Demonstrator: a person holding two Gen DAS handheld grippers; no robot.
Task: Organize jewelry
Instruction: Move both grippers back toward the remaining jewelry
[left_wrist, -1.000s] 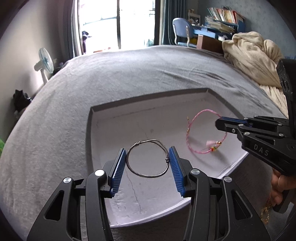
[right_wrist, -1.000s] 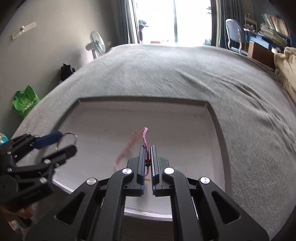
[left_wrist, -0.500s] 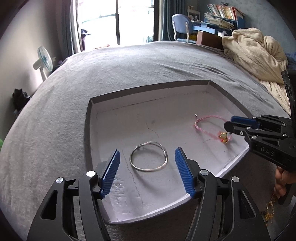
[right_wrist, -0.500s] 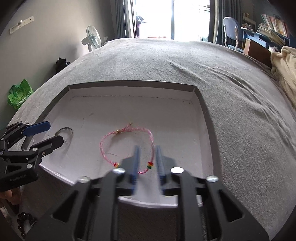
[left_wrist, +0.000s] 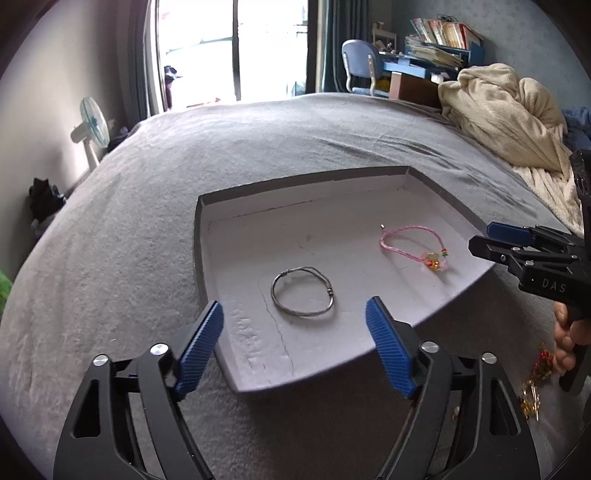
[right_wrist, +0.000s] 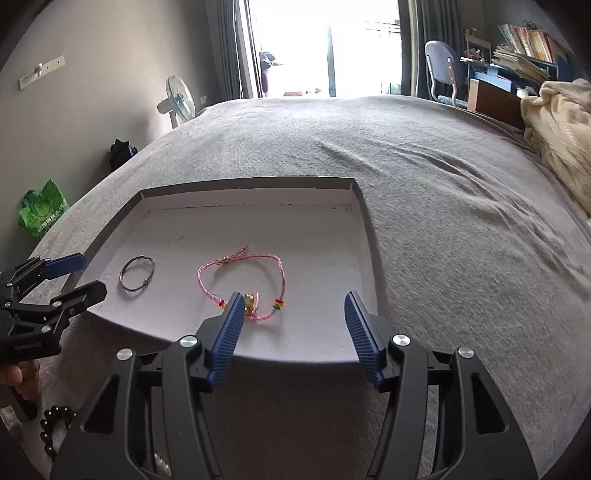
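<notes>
A shallow white tray (left_wrist: 258, 236) (right_wrist: 332, 229) lies on a grey bed. Inside it rest a thin silver bangle (left_wrist: 303, 295) (right_wrist: 137, 273) and a pink cord bracelet (left_wrist: 412, 246) (right_wrist: 242, 284) with a gold charm and coloured beads. My left gripper (left_wrist: 295, 332) hovers at the tray's near edge, just short of the bangle, its jaws opening and empty. My right gripper (right_wrist: 293, 319) hangs over the tray's near right part, jaws opening; the pink bracelet lies loose on the tray floor by its left finger, not pinched.
Gold and red jewelry (left_wrist: 535, 384) lies on the bed near the hand holding the right gripper. A dark bead bracelet (right_wrist: 55, 428) lies by the other hand. A cream blanket (left_wrist: 509, 122) is heaped at the far right. The grey bed (right_wrist: 461, 221) spreads around the tray.
The left jaws spread away from the silver bangle and drew back toward the tray's edge. The right jaws opened, dropping the pink bracelet flat into the tray, and pulled back.
</notes>
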